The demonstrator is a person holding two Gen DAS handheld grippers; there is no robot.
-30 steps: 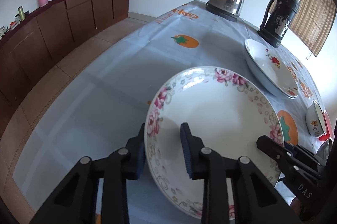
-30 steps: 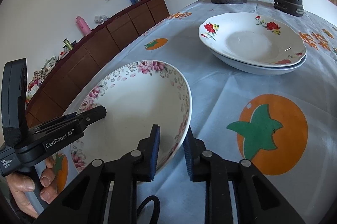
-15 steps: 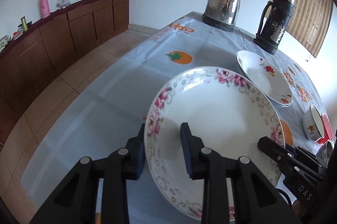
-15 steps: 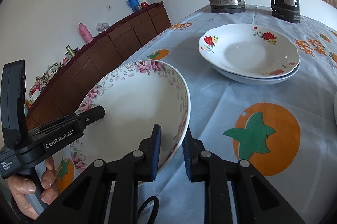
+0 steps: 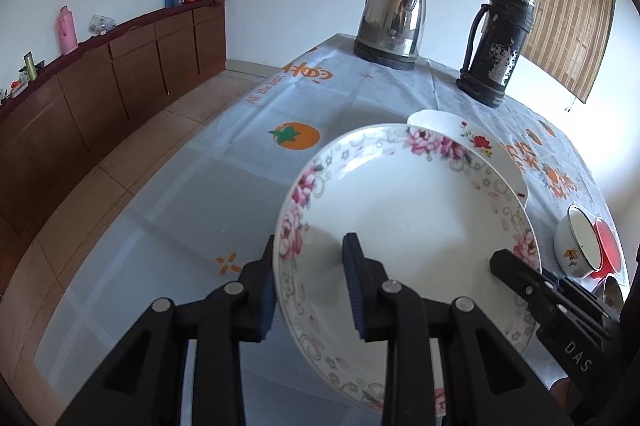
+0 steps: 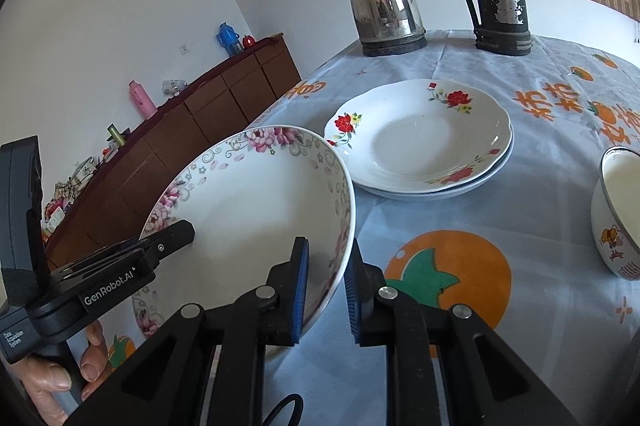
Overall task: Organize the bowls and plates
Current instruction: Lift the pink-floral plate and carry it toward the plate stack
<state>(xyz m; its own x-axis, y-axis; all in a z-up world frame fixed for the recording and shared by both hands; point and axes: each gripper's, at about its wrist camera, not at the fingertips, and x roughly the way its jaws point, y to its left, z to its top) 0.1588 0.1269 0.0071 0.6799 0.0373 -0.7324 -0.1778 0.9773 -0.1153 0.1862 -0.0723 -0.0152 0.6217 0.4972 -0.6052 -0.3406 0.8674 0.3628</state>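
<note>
- My left gripper (image 5: 309, 286) and right gripper (image 6: 325, 293) each clamp opposite rims of the pink-flowered plate (image 6: 256, 222), tilted above the tablecloth (image 6: 460, 218).
- Red-rose plate stack (image 6: 420, 137) sits just beyond; open cloth lies left.
- "GenRobot.AI" reads on the left gripper, gripped by my hand (image 6: 56, 382).

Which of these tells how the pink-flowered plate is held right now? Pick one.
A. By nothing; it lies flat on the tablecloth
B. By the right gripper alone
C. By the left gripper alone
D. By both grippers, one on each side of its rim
D: the left gripper clamps one side of the pink-flowered plate, and the right gripper pinches the opposite side of its rim, with the plate tilted above the tablecloth.
</note>
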